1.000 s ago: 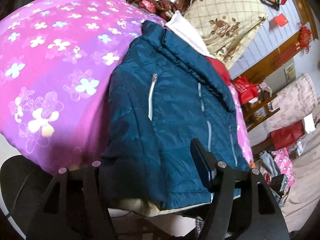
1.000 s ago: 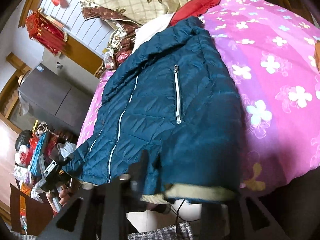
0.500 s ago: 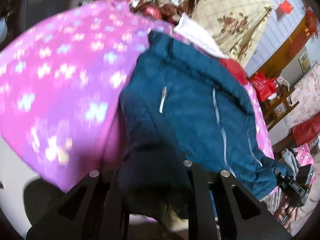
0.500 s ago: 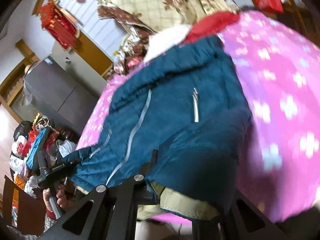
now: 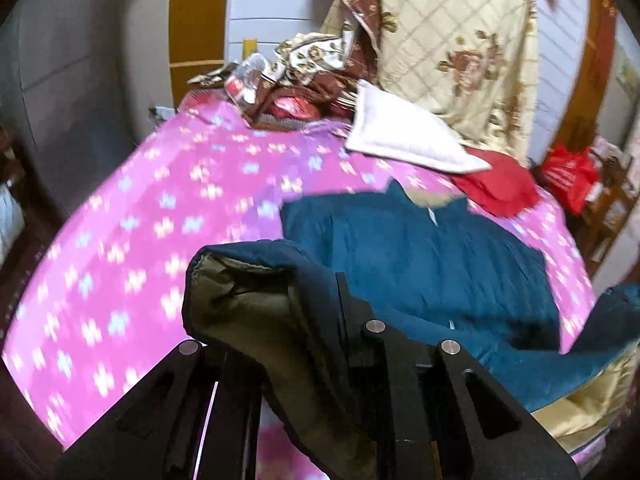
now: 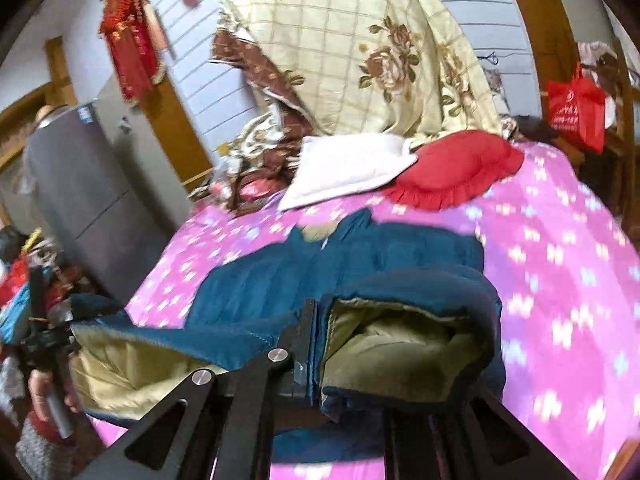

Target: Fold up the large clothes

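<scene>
A dark teal padded jacket [image 5: 420,256] with an olive-tan lining lies on a pink flowered bedspread [image 5: 140,232]. My left gripper [image 5: 316,320] is shut on the jacket's hem, which is lifted and folded back so the lining [image 5: 248,304] shows. In the right wrist view the same jacket [image 6: 280,276] spreads ahead, and my right gripper [image 6: 316,344] is shut on the other hem corner, lining [image 6: 392,344] bulging to its right. The raised hem hangs over the jacket's body. The fingertips of both grippers are partly buried in cloth.
A white pillow [image 5: 404,140], a red cushion [image 6: 456,168] and a cream floral quilt [image 6: 360,48] pile up at the bed's head. A grey cabinet [image 6: 80,200] stands left of the bed. A red bag [image 6: 576,108] hangs at the right. A person's hand [image 6: 44,392] holds the other tool's handle.
Both grippers closed on the jacket's bottom hem, then rose and carried it forward over the jacket, turning the lining outward. The front with its zips is now covered.
</scene>
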Motion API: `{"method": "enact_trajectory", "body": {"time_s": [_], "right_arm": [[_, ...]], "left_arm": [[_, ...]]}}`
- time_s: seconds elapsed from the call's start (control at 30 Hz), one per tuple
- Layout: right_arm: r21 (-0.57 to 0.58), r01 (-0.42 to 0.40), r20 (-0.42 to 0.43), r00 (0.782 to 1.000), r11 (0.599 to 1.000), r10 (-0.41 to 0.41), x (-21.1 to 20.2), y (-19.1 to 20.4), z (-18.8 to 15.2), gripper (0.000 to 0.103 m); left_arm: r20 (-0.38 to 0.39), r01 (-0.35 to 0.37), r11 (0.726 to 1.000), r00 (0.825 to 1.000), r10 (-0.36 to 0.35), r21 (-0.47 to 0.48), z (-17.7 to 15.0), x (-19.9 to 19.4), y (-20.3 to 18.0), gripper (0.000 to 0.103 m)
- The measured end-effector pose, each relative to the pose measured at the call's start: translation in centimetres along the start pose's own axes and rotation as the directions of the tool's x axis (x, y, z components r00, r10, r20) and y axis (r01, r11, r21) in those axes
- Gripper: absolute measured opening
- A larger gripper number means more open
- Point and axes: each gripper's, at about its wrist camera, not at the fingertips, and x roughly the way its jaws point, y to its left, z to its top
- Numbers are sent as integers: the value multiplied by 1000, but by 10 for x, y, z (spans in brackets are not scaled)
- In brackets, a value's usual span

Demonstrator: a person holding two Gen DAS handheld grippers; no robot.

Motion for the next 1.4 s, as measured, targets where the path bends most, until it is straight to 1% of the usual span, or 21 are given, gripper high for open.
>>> {"method": "enact_trajectory", "body": {"time_s": [0.07,0.13,0.2,0.23,0.3,0.4,0.47,0.57,0.63,0.73,0.8,0.9,1.0,1.1,1.17,1.2,1.27,1.3,1.33,1.37,1.4], "right_arm": [[6,43,-5,999,999,-42,27,-6,21,9],[14,71,-18,997,997,-70,52,-13,37,9],[17,93,-26,995,996,-92,75,-17,50,9],[16,108,-29,994,994,-108,88,-21,56,9],[27,132,-38,991,991,-131,112,-29,63,9],[54,134,-76,989,990,-130,139,-43,57,9],[24,152,-81,985,988,-150,149,-45,53,9],[7,185,-85,979,983,-183,160,-51,48,9],[-1,206,-81,975,979,-206,162,-53,52,9],[-13,237,-58,970,971,-238,167,-55,65,9],[-11,253,-52,966,967,-254,172,-59,73,9],[20,263,-82,962,965,-261,195,-72,79,9],[53,262,-130,958,964,-254,227,-86,76,9],[71,258,-163,956,964,-244,251,-95,70,9],[81,257,-173,955,963,-241,259,-98,65,9],[86,254,-182,955,963,-236,263,-101,62,12],[95,252,-210,951,963,-228,268,-105,57,13],[104,248,-211,952,963,-222,266,-107,56,13],[109,245,-203,954,964,-219,263,-106,57,15],[121,233,-177,961,965,-210,253,-105,59,17],[137,222,-151,968,965,-202,243,-105,60,23]], "left_arm": [[-10,-30,1000,999,30,1,25,24,-10,12],[-43,-40,998,998,38,-45,46,54,-16,12],[-101,-50,991,994,37,-124,62,95,-12,12],[-122,-49,984,992,29,-168,65,112,-3,12],[-170,-48,962,985,1,-269,63,154,18,12],[-229,-64,947,973,-10,-315,49,199,30,12],[-233,-76,955,972,8,-286,44,211,25,12],[-204,-121,975,975,82,-188,49,205,6,12],[-186,-146,979,975,118,-143,64,198,-6,12],[-140,-150,982,981,133,-114,92,192,-20,12],[-124,-158,983,981,146,-92,108,196,-32,12],[-131,-188,979,976,177,-81,119,222,-44,13],[-166,-231,970,962,216,-73,112,262,-45,16],[-207,-246,967,952,227,-72,97,295,-39,18],[-207,-238,968,954,217,-82,92,305,-37,20],[-211,-225,971,956,203,-82,92,307,-37,23],[-220,-187,979,961,166,-79,95,307,-37,28],[-219,-157,984,966,136,-82,97,302,-35,31],[-213,-113,989,973,90,-100,100,294,-31,33],[-204,-68,990,978,42,-124,102,285,-28,34],[-196,-27,988,980,-4,-150,104,277,-23,38]]}}
